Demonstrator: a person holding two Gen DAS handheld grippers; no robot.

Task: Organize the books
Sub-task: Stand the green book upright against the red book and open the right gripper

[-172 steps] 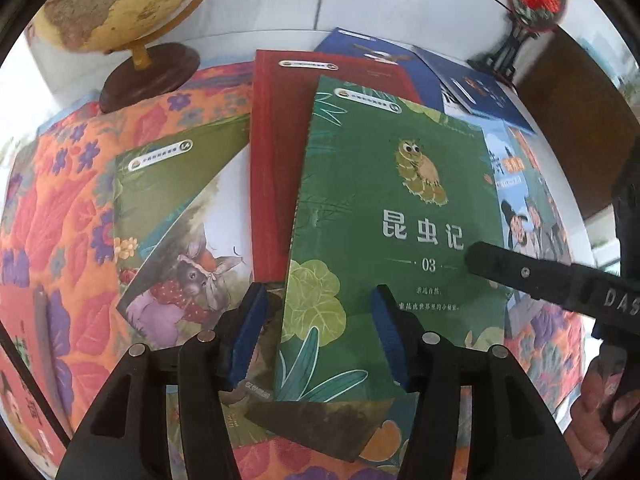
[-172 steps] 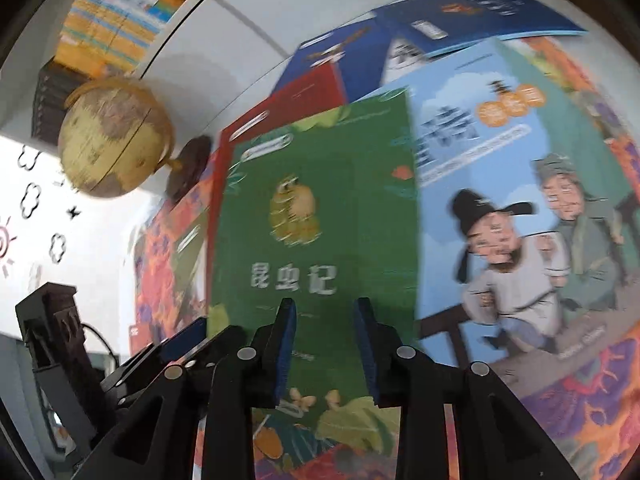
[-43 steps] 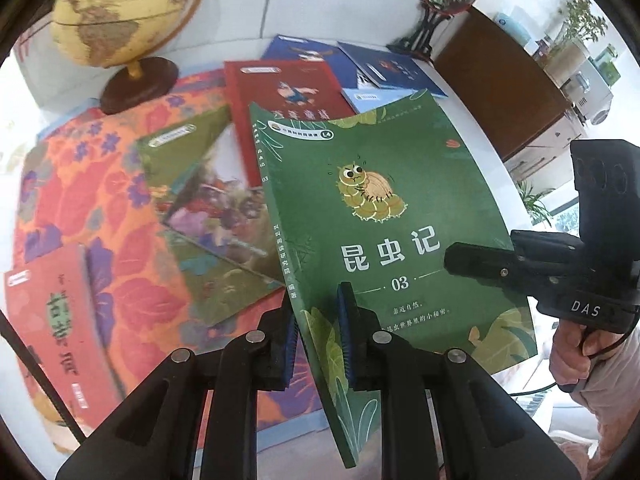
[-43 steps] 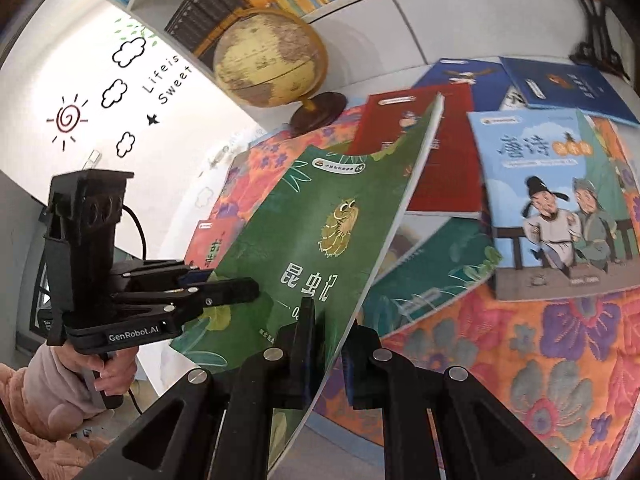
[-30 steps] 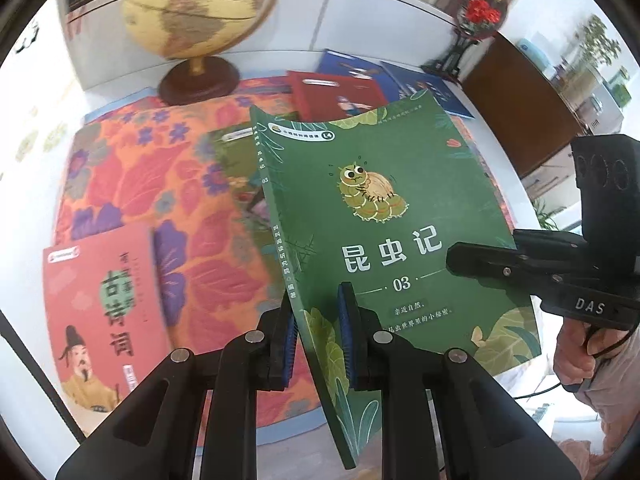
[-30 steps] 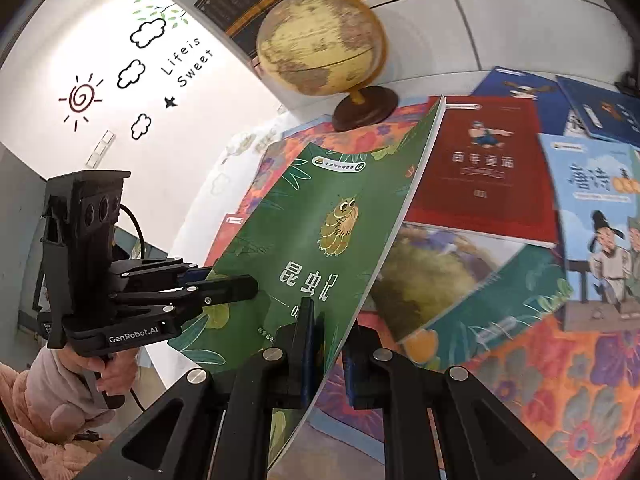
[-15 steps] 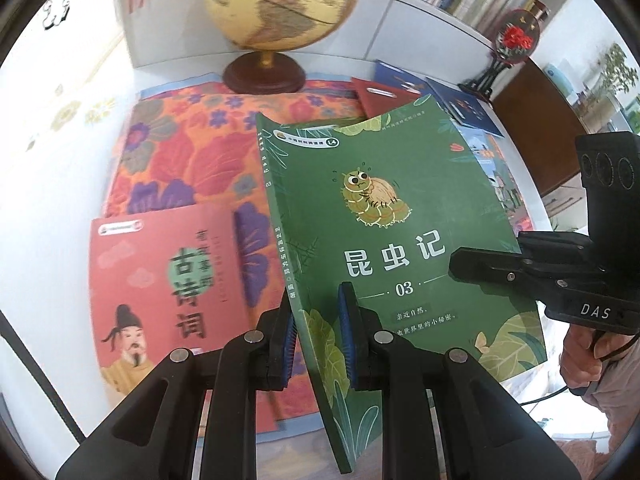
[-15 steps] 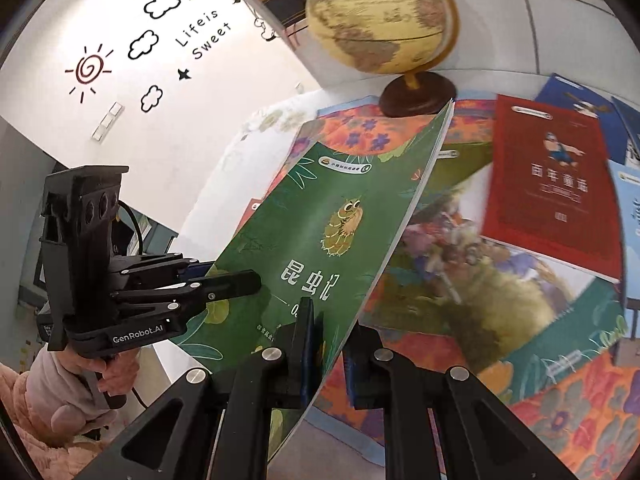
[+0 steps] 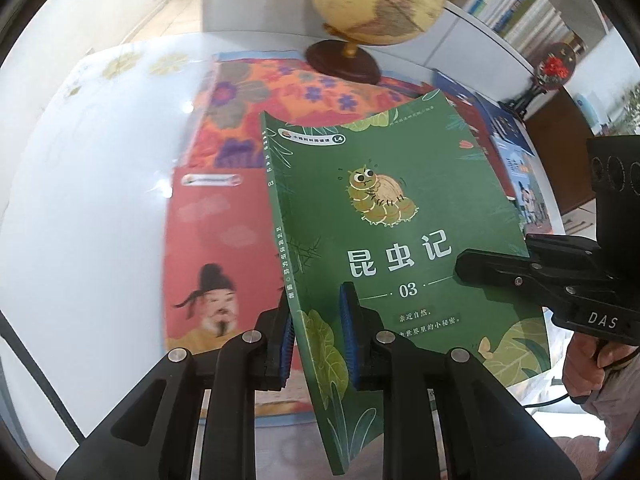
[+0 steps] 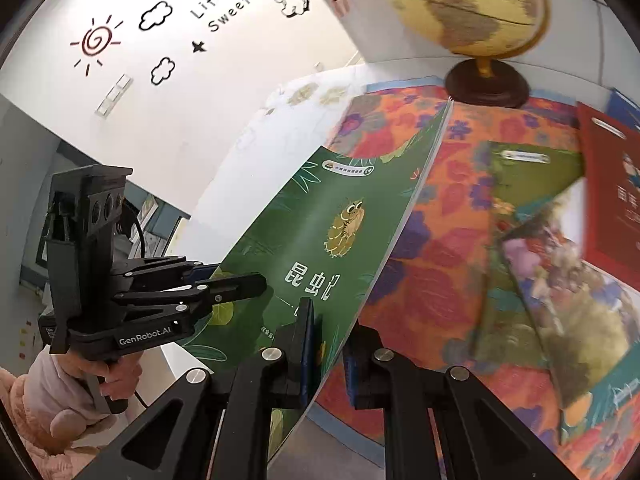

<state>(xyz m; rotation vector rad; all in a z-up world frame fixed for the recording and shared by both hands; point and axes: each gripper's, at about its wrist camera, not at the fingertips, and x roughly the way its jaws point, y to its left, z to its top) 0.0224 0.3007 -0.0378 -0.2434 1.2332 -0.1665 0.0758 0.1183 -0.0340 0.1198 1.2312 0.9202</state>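
Note:
Both grippers hold one green book [image 9: 392, 216] with a caterpillar on its cover, lifted above the table. My left gripper [image 9: 316, 336] is shut on its lower spine corner. My right gripper [image 10: 326, 340] is shut on its lower page-edge side. The same green book [image 10: 320, 240] tilts across the right wrist view, where the left gripper [image 10: 240, 280] shows at the left. The right gripper [image 9: 472, 264] shows at the right in the left wrist view. A red book [image 9: 212, 248] with a bearded figure lies flat under the green one's spine side.
A globe [image 9: 376, 4] on a dark wooden base stands at the back of the white table [image 9: 80, 200]. A floral cloth [image 10: 440, 264] covers the middle. Other books lie to the right: a green illustrated one [image 10: 560, 272], a dark red one [image 10: 612, 200], blue ones [image 9: 508, 128].
Both grippers have carried the green book leftward across the table. The red book with the bearded figure now lies beneath it, and the globe has shifted right in both views.

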